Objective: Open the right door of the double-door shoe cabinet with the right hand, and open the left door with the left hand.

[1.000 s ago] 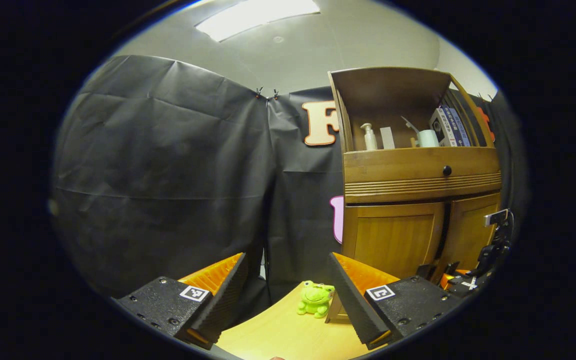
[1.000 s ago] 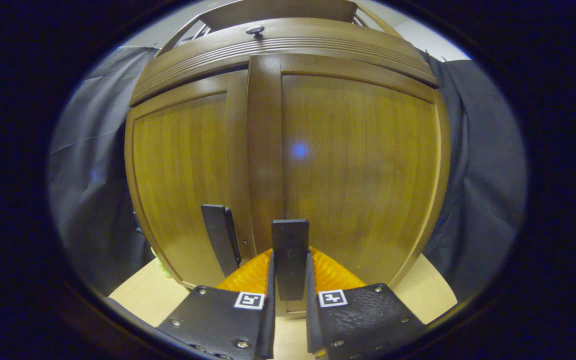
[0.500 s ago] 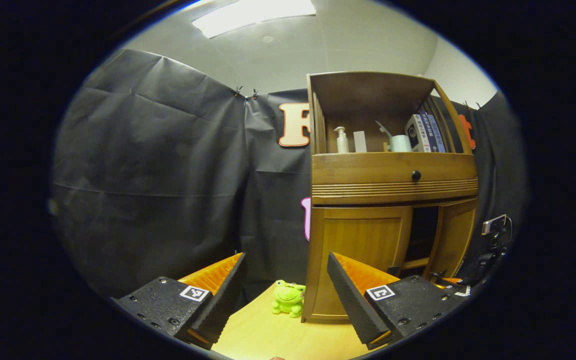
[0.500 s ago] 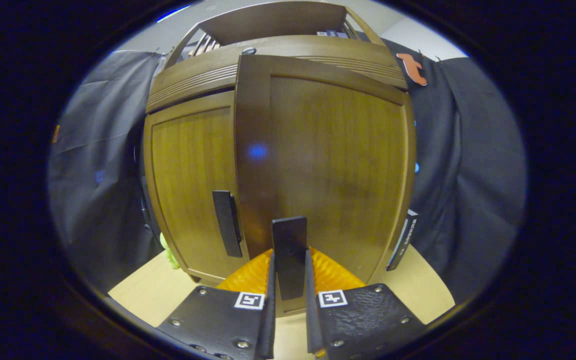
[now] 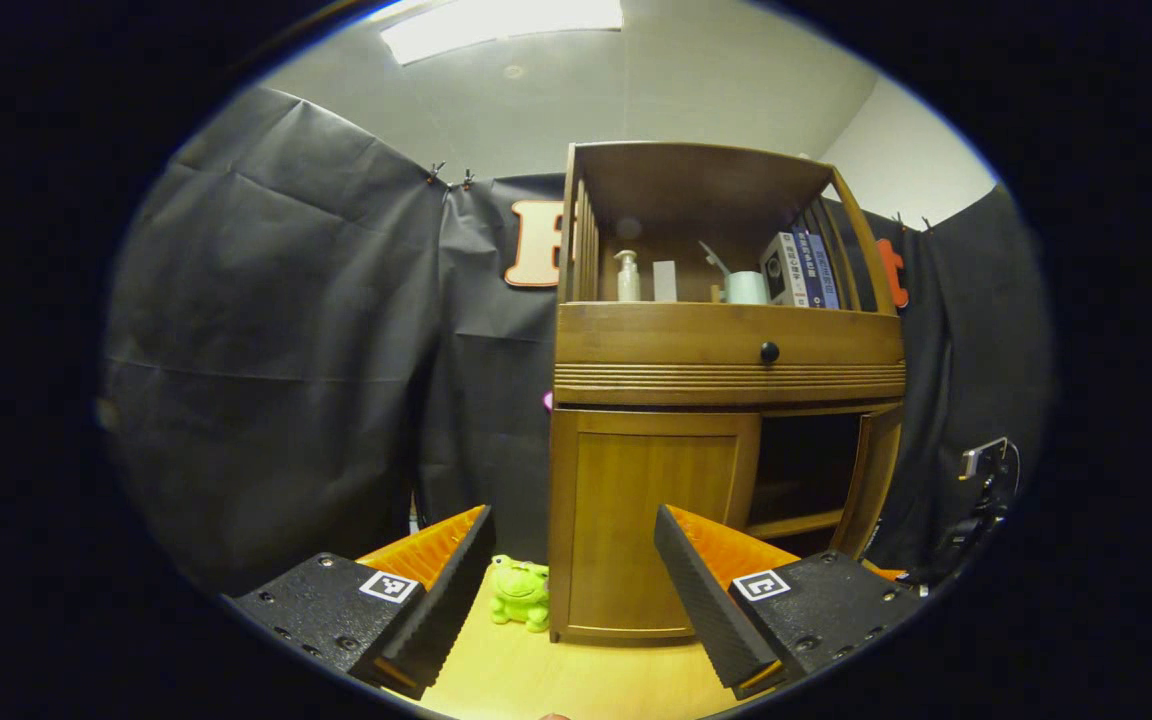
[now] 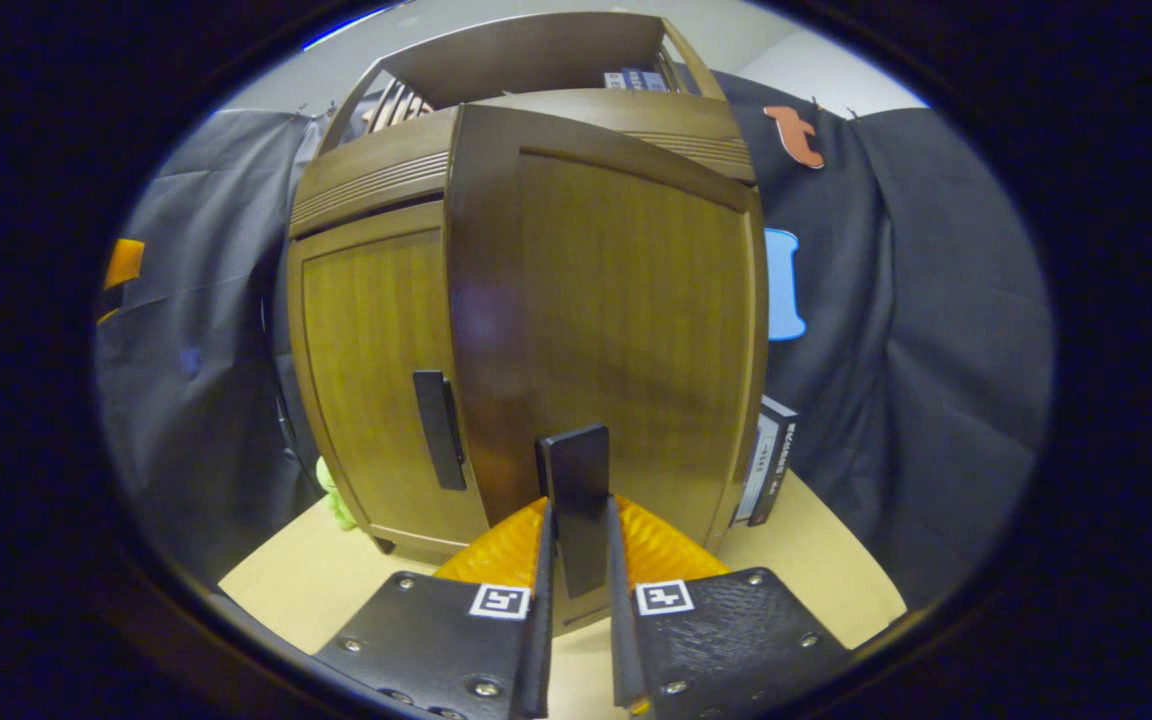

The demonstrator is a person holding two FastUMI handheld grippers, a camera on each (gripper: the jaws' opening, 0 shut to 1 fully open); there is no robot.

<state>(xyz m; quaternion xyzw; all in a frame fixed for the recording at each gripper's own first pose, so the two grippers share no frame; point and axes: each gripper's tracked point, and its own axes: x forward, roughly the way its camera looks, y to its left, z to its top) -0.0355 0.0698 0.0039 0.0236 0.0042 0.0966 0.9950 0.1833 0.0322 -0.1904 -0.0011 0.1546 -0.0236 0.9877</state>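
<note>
R gripper clenched on black handle of right door; door swung well out, cabinet interior exposed. L gripper released, jaws wide, holding nothing. Left door shut, dead ahead and farther off. Its handle runs vertical at door's inner edge, right of L gripper's line; L hand is free for it.

Your left gripper is held level with its fingers spread wide and nothing between them. Your right gripper has both fingers pressed flat against the black door handle, which stands upright toward 12 o'clock between them.
</note>
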